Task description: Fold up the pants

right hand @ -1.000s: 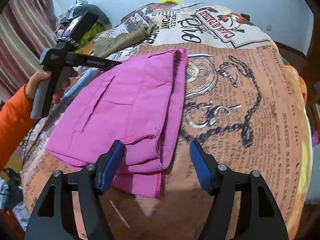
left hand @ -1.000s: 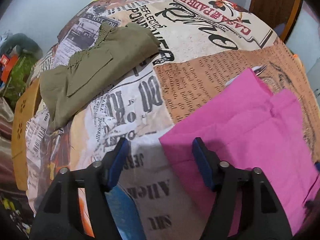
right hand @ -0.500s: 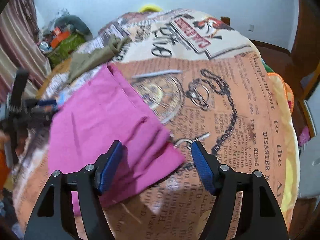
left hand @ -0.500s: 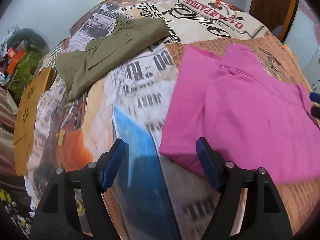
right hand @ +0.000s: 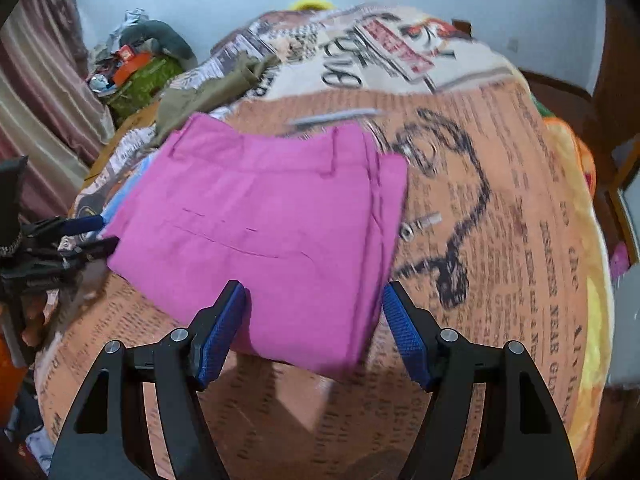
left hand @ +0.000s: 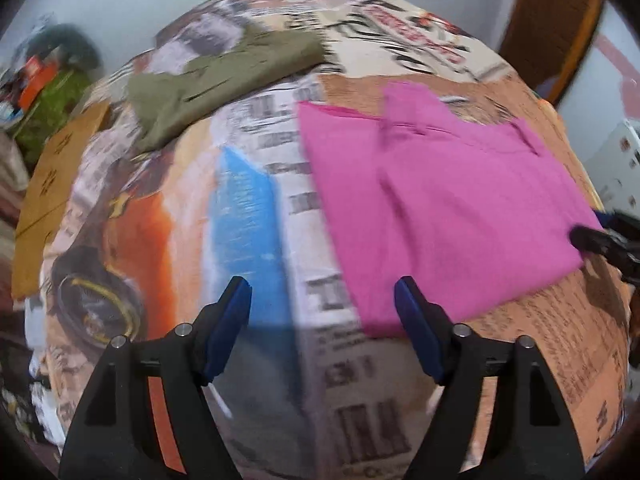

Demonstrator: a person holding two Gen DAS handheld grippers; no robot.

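Note:
Folded pink pants (left hand: 440, 208) lie flat on a bed covered with a newspaper-print blanket (left hand: 328, 360); they also show in the right wrist view (right hand: 272, 232). My left gripper (left hand: 322, 304) is open and empty, above the blanket at the pants' near left corner. My right gripper (right hand: 312, 308) is open and empty, just over the pants' near edge. The right gripper's tips show at the pants' right edge in the left wrist view (left hand: 600, 236). The left gripper shows at the pants' left edge in the right wrist view (right hand: 80, 236).
Folded olive-green pants (left hand: 224, 76) lie at the far left of the bed, also in the right wrist view (right hand: 208, 96). A clutter pile (right hand: 136, 64) sits beyond the bed by a curtain (right hand: 44, 92). A wooden door (left hand: 556, 28) stands at the right.
Both grippers have pulled back toward me and stayed open. The pink pants now lie flat as a folded rectangle between them.

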